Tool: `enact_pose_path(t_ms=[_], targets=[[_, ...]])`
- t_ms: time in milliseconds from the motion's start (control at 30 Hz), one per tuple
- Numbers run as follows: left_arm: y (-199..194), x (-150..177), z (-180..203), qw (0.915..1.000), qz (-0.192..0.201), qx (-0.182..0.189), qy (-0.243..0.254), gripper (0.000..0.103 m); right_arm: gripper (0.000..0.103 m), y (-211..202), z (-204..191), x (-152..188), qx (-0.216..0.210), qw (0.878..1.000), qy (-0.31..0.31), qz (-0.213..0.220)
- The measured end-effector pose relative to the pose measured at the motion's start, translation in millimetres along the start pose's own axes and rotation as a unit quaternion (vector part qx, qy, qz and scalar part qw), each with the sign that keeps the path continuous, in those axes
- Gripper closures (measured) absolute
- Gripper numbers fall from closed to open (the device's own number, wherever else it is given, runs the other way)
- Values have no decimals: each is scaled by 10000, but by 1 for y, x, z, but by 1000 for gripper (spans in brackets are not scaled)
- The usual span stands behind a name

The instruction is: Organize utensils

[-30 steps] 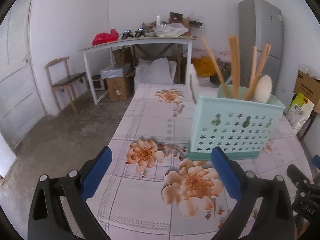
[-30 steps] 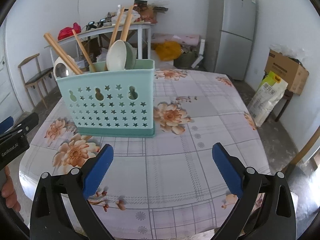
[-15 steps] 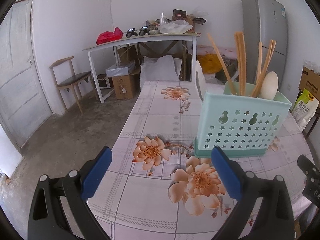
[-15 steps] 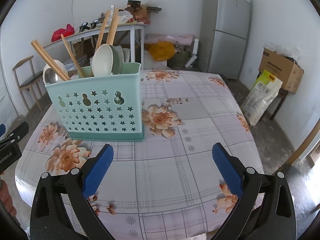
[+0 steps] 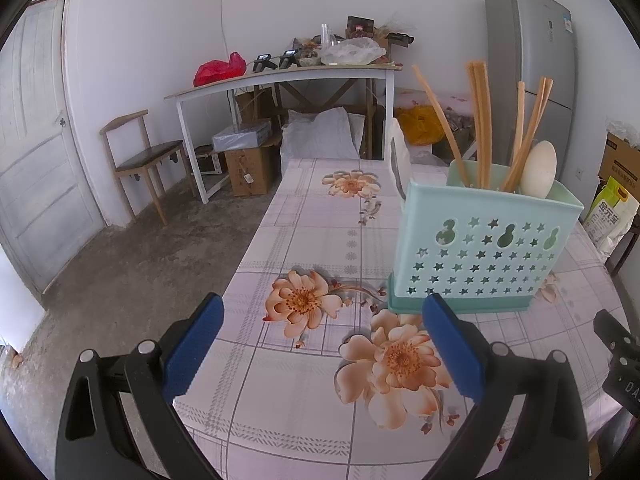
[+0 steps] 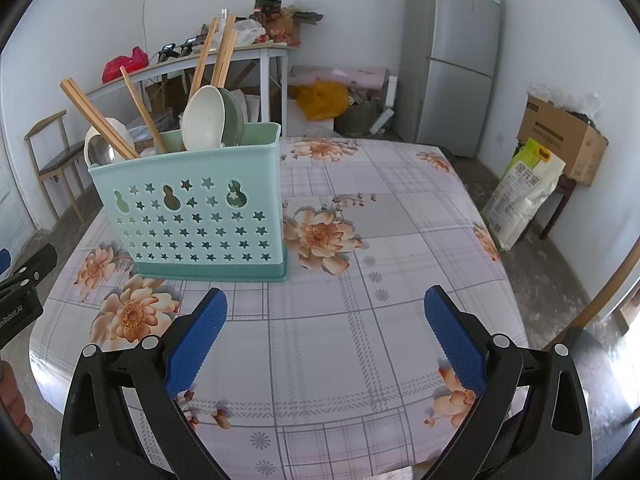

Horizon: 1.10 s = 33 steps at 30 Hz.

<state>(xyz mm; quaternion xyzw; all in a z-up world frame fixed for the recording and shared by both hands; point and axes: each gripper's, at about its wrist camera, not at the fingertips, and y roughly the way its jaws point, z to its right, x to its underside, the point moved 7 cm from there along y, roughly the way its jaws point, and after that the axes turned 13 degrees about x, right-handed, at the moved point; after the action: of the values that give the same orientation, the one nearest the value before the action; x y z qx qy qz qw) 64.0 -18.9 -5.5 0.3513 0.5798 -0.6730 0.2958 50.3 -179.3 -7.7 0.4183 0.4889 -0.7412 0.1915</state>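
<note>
A mint-green utensil holder [image 5: 486, 248] [image 6: 196, 212] with star cut-outs stands upright on the floral tablecloth. Wooden chopsticks [image 5: 480, 124] [image 6: 100, 120] and cream and green spoons [image 6: 208, 118] stick out of its top; a pale spoon [image 5: 538, 170] shows at its right end. My left gripper [image 5: 324, 344] is open, near the table's front edge, left of and short of the holder. My right gripper [image 6: 326, 340] is open too, with nothing between its fingers, right of and short of the holder.
The table [image 6: 400, 240] ends close at the front and both sides. Behind it stand a white work table [image 5: 280, 80] with clutter, a wooden chair [image 5: 140, 152], boxes, a grey fridge [image 6: 456, 60] and a sack [image 6: 524, 192]. A door [image 5: 36, 140] is at left.
Both grippers have drawn back from the holder, which now looks smaller and farther away. Both stay open and empty. The holder itself has not moved.
</note>
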Motion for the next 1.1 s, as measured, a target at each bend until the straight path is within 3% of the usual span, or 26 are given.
enact_pose_path(t_ms=[1100], targets=[[1,0,-4,10000,-19,-2,-25,6,8,0,0,2,0,10000,0,11]])
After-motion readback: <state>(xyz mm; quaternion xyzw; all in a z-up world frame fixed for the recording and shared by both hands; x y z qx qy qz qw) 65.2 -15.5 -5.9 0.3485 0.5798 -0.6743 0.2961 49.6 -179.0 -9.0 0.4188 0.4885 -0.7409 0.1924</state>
